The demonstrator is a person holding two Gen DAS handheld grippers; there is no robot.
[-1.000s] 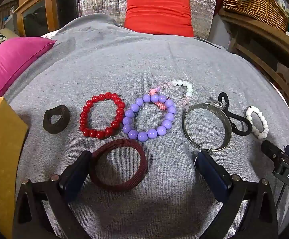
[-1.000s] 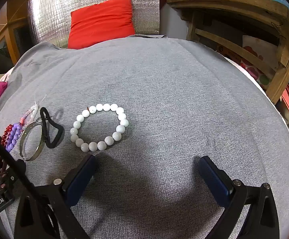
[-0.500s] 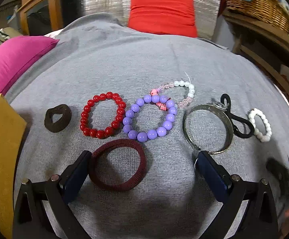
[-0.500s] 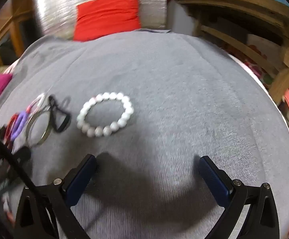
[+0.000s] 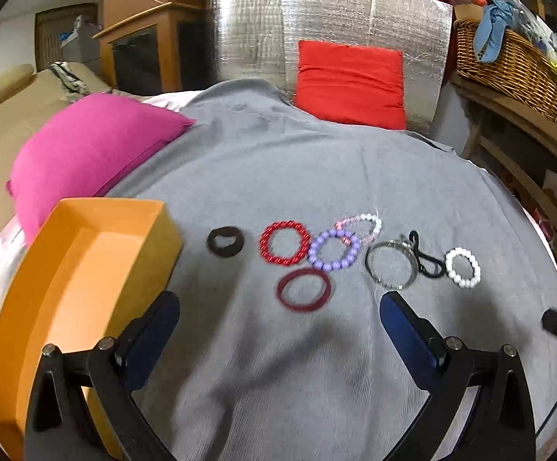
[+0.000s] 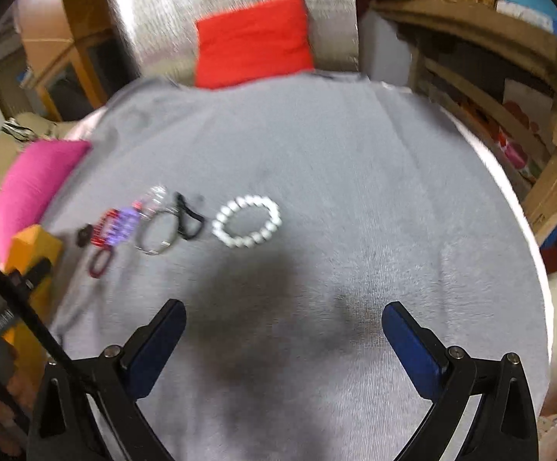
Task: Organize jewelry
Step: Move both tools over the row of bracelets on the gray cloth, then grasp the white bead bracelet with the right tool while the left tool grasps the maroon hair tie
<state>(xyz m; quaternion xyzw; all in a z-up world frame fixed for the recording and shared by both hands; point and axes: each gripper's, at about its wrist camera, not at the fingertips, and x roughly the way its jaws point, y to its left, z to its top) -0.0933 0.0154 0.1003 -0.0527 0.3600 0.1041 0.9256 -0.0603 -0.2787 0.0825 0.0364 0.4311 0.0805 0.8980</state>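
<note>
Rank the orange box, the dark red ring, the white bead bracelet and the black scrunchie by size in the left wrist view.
1. Orange box, though it lies nearest the camera.
2. Dark red ring.
3. White bead bracelet and black scrunchie look alike.

A lived-in home, likely a sitting room used for storage; a grey cloth [image 5: 316, 176] covers a cushioned surface with a magenta pillow [image 5: 86, 153] and a red pillow [image 5: 349, 84]; behind stand a wooden cabinet [image 5: 143, 53], wooden shelving [image 6: 489, 88] and a cluttered wicker basket [image 5: 505, 65].
</note>
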